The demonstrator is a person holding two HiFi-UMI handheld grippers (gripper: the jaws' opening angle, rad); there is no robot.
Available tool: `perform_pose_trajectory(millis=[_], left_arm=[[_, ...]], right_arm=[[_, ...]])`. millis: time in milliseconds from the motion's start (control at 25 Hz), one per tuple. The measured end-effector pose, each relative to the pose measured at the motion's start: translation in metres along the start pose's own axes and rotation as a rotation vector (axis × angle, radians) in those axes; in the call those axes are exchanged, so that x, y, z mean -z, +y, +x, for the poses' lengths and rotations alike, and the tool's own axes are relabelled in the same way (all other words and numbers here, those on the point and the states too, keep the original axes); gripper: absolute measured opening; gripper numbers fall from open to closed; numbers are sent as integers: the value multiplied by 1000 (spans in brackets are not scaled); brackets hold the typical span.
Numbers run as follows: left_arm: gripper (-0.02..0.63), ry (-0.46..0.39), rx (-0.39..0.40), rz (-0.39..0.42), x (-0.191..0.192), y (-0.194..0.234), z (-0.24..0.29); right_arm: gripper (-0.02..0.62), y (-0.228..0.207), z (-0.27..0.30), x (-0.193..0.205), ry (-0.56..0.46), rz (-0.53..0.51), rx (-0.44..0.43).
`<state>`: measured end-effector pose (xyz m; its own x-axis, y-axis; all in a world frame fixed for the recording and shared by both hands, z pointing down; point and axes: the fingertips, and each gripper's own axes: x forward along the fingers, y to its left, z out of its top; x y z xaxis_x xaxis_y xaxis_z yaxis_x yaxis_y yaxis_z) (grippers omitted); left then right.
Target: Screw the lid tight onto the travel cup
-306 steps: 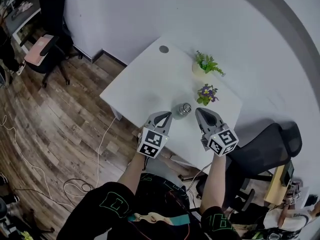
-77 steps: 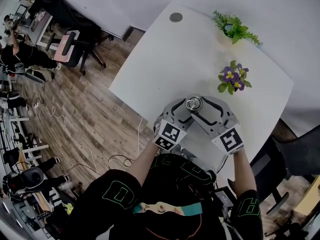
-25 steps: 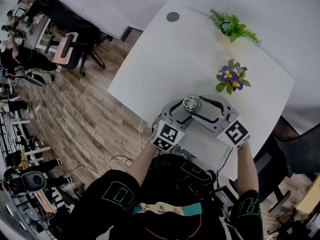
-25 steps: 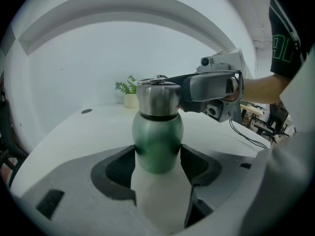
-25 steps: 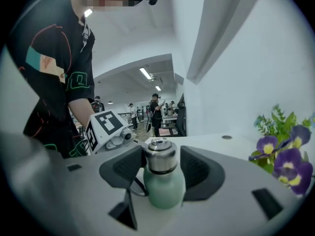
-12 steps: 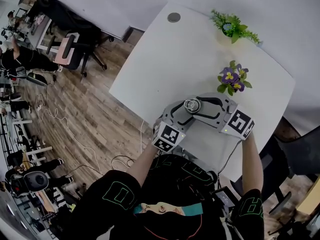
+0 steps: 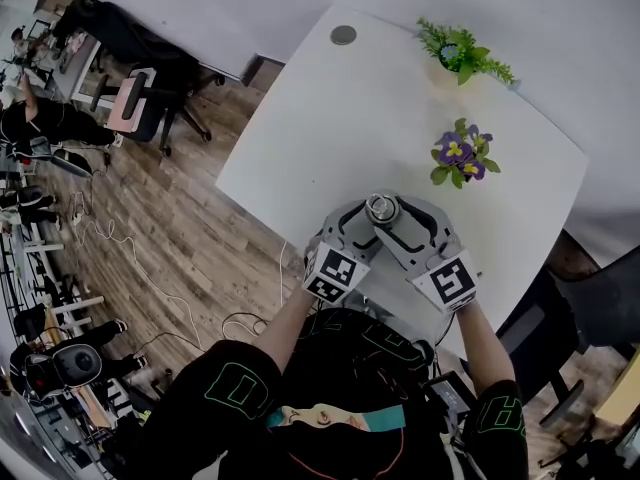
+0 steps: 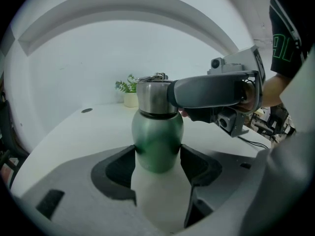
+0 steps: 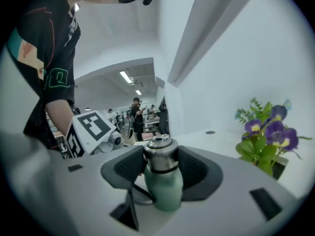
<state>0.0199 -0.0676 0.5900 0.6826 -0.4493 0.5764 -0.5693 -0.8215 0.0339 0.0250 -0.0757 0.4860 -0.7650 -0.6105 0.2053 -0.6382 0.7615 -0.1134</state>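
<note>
Right now the travel cup (image 7: 382, 209) stands upright near the lower edge of the white bench (image 7: 330, 118), just below the middle of the head view, and both tongs meet at it.

The left tongs (image 8: 157, 151) come in from the lower left. In the left gripper view their dark pads press on either side of the cup's green body, so they hold the cup.

The right tongs (image 9: 161, 159) come in from the lower right and sit higher. Their jaws have just been closing, and the steel lid (image 9: 160, 155) stands between them with a pad against each side. In the left gripper view one jaw of the right tongs lies level across the right of the lid, above the green body. The lid sits on the cup's neck and looks level.

Farther up the bench, toward the upper right of the head view, a pot of purple flowers (image 7: 455, 153) stands apart from the cup. A green potted plant (image 7: 460, 53) stands beyond it by the far edge. A round grey disc (image 7: 343, 35) sits near the bench's upper corner.
</note>
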Motion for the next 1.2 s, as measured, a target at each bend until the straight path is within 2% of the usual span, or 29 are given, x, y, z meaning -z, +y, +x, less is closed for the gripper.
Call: perform_pose_trajectory(millis=[200,280,400,560,680,800,920,1040,1120,1200], left_arm=[[295,4,-4,2,-1,0,-1],[295,5,-4,-4,0,0,-1],[293,7,-8,-7,0,0,-1],[291,11,-8,3,1,-1,0],[290,10,-6,4,1,-1,1],[290,12,-4,2,1,0,2],[290,15,1,1,2,-1,2],[290,15,1,1,2,0,2],[288,17,2,2,2,0,2],[288,20,2,2,2,-1,2]], right_arm=[[224,2,-2,-1,-40,49,288],[225,5,0,-1,-34,58,326],[226,3,1,-1,-35,76,315],[229,0,-2,0,-29,66,231],[240,2,-3,0,4,52,114],[280,-4,-3,4,67,-18,4],[275,-1,-4,-2,99,-63,-134],[272,5,-3,-1,147,-157,-283],[273,5,-2,-1,163,-185,-337],[272,3,1,-5,153,-164,-373]])
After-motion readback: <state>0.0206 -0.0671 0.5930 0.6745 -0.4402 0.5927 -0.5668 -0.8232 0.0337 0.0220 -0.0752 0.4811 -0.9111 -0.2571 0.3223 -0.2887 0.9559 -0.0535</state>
